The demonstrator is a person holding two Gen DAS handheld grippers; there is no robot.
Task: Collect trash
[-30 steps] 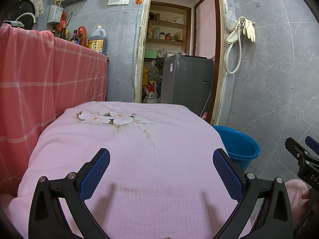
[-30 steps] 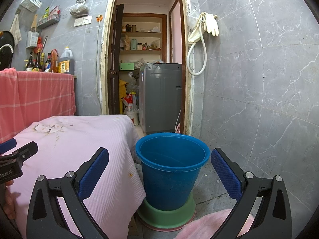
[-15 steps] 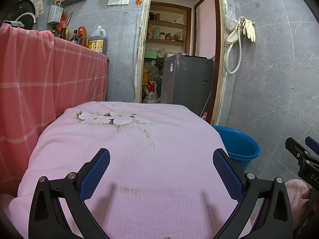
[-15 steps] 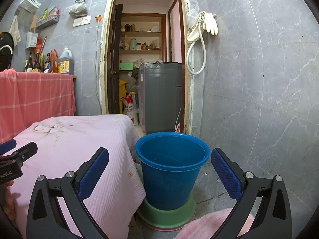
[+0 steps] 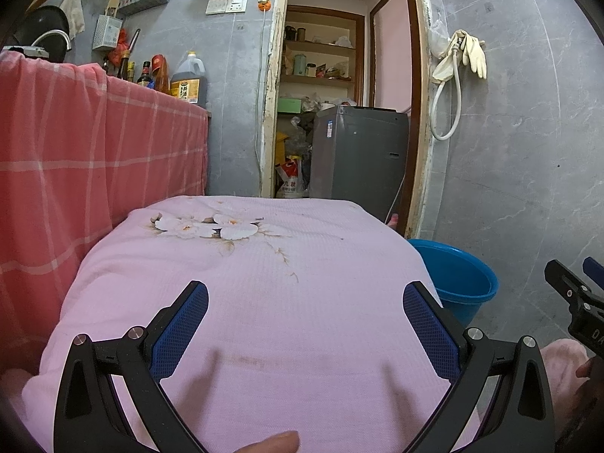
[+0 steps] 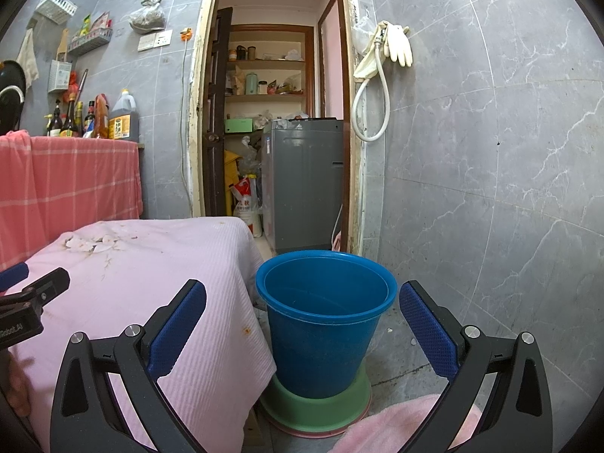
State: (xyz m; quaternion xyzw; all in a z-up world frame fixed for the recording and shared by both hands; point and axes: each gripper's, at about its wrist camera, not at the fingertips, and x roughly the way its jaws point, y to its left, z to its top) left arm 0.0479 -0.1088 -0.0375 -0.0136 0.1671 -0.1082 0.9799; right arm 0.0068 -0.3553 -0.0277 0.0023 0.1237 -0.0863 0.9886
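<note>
A blue bucket (image 6: pixel 326 309) stands on the floor on a green base, right of a table covered with a pink cloth (image 5: pixel 264 302). The bucket also shows in the left wrist view (image 5: pixel 458 275). My left gripper (image 5: pixel 305 324) is open and empty, hovering over the near part of the pink cloth. My right gripper (image 6: pixel 302 324) is open and empty, in front of the bucket. A printed white flower (image 5: pixel 211 228) marks the far part of the cloth. I see no loose trash on the cloth.
A counter draped in red checked cloth (image 5: pixel 75 158) stands at left with bottles (image 6: pixel 120 120) on top. A doorway behind leads to a grey washing machine (image 6: pixel 305 185) and shelves. A grey tiled wall (image 6: pixel 490 188) with a hanging hose and gloves is at right.
</note>
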